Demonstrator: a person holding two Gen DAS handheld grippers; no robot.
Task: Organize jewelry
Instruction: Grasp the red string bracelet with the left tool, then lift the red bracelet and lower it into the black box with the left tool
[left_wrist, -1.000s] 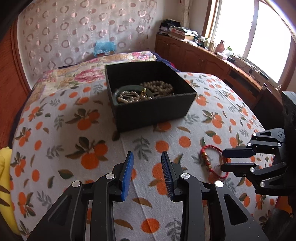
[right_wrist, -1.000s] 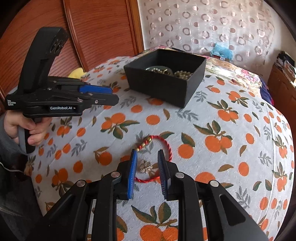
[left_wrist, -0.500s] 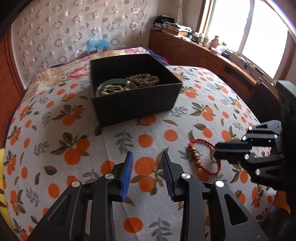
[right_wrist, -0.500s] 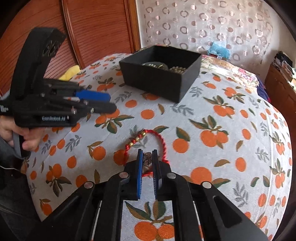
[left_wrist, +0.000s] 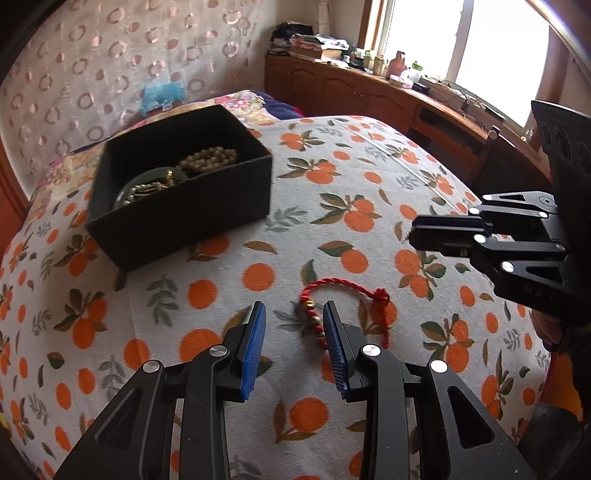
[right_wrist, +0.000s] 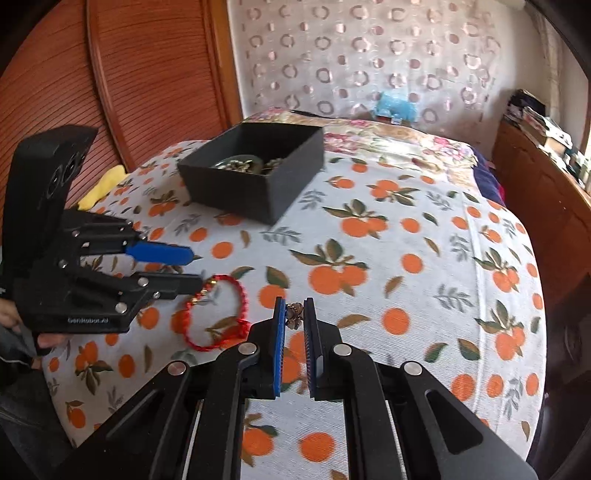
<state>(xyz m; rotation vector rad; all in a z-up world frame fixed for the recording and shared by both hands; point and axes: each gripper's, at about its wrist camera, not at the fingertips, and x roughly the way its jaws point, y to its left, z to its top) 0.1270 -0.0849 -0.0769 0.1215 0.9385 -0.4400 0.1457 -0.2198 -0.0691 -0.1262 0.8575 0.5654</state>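
1. Jewelry piece (right_wrist: 294, 316), a small brownish metal ornament, is sitting pinched between the blue pads of the right gripper (right_wrist: 294, 314), whose jaws are standing narrow and clamped on it, just above the bed.
2. The left gripper (left_wrist: 294, 314) is hovering over the bedspread (left_wrist: 388, 177) with its jaws partly apart and nothing between the pads; its right finger (left_wrist: 334, 332) is standing just beside the beaded part of the red bracelet.
3. The red bracelet (left_wrist: 343, 295), a twisted cord loop with gold and red beads, is lying flat on the orange-print bedspread, between the two grippers and near the close edge of the bed.
4. The black box (left_wrist: 177, 210) is standing open farther back and to the left on the bed, well apart from the bracelet; bead strands (left_wrist: 210, 157) and a round greenish item (left_wrist: 147, 184) are lying inside it.
5. A hand (right_wrist: 22, 328) is gripping the left gripper's handle at the far left of the right wrist view.
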